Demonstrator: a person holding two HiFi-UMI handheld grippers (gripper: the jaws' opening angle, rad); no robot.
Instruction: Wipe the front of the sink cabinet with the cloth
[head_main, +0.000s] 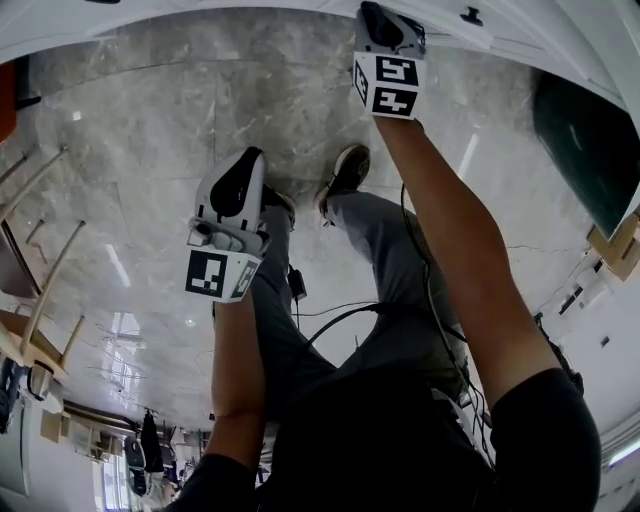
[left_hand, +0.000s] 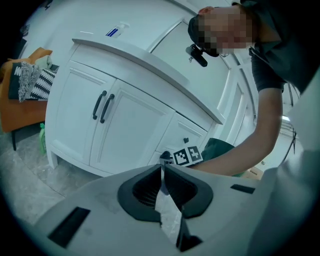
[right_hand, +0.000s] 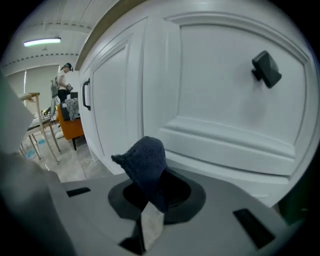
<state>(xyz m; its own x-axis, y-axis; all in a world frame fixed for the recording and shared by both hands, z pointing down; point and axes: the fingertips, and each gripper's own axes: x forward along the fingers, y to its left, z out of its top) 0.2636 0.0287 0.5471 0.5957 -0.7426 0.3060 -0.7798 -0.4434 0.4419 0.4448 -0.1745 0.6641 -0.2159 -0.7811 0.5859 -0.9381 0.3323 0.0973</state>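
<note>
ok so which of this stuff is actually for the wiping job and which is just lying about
For the job: dark cloth, held in the right gripper; white sink cabinet, whose front gets wiped.

Just lying about: orange chair with patterned fabric on it; green bottle on the floor; small bottle on the countertop.

Head view: from person's head, steeply down over legs onto floor; cabinet only along top edge; left gripper and right gripper both in frame.
Left gripper view: set back, faces whole cabinet front, catches right gripper's marker cube.
Right gripper view: very near drawer front; cloth covers lower centre.
Gripper views share door handles.
</note>
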